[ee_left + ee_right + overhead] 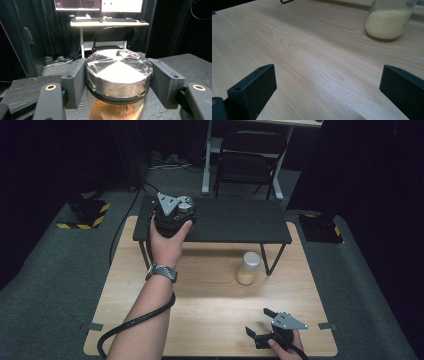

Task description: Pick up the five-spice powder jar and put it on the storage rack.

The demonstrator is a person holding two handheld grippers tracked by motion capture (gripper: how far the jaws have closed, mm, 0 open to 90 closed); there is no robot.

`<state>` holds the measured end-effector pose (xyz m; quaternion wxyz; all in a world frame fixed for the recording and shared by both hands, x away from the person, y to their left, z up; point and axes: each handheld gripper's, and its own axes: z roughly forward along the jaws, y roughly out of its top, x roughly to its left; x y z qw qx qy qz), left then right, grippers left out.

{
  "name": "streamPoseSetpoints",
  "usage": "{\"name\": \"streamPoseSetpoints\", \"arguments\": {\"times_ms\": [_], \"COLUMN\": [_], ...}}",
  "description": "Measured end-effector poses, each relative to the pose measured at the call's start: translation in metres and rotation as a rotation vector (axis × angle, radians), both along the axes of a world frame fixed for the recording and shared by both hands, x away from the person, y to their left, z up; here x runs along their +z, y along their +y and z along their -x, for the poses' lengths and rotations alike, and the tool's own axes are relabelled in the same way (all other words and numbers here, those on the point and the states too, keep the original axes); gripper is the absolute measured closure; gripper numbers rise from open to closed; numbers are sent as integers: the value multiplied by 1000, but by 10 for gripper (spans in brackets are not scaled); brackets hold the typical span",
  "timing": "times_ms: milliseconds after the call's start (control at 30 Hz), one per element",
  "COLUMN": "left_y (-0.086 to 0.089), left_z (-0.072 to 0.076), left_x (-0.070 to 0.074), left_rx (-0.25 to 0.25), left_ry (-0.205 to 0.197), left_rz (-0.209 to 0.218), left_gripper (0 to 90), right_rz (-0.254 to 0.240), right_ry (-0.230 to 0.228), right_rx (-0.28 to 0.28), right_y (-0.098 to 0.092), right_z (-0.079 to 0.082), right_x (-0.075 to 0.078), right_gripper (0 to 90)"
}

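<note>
The wooden table (210,285) is brightly lit from above, with pale glare across its middle; everything around the table falls into near black. The jar lid (119,72) glints with reflections, and the nearest jaws blur softly.

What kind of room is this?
Probably a lab or test room set up for recording. Black curtains hang around it, a desk with monitors and a keyboard stands behind, and yellow-and-black tape marks the floor.

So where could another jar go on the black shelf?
The black shelf is bare right of the silver-lidded jar in the left gripper. The wooden table is bare between the yellow-grain jar and right gripper.
</note>
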<state>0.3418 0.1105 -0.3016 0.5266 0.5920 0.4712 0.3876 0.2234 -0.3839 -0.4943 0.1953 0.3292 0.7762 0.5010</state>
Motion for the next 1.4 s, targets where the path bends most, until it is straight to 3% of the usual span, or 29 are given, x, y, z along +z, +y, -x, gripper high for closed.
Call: {"name": "streamPoseSetpoints", "arguments": {"times_ms": [100, 200, 300, 467, 700, 933, 1400], "left_y": [0, -1, 2, 2, 15, 27, 42], "left_z": [1, 3, 7, 13, 28, 47, 88], "left_x": [-2, -5, -8, -6, -13, -32, -77], "left_rx": [-6, -8, -26, -23, -68, -90, -138], "left_ry": [-3, -16, -38, -29, -55, -61, -101], "left_rz": [11, 17, 14, 22, 3, -9, 11], "left_gripper": [228, 75, 5, 4, 4, 4, 4], "right_rz": [0, 0, 0, 2, 7, 12, 16], "right_ry": [-1, -2, -3, -2, -2, -5, -5], "right_rx": [0, 1, 2, 2, 3, 4, 3], "right_y": [0, 0, 0, 0, 1, 2, 2], "right_z": [0, 0, 0, 0, 0, 0, 0], "right_x": [0, 0, 0, 0, 0, 1, 1], "right_gripper": [5, 5, 5, 5, 5, 5, 5]}}
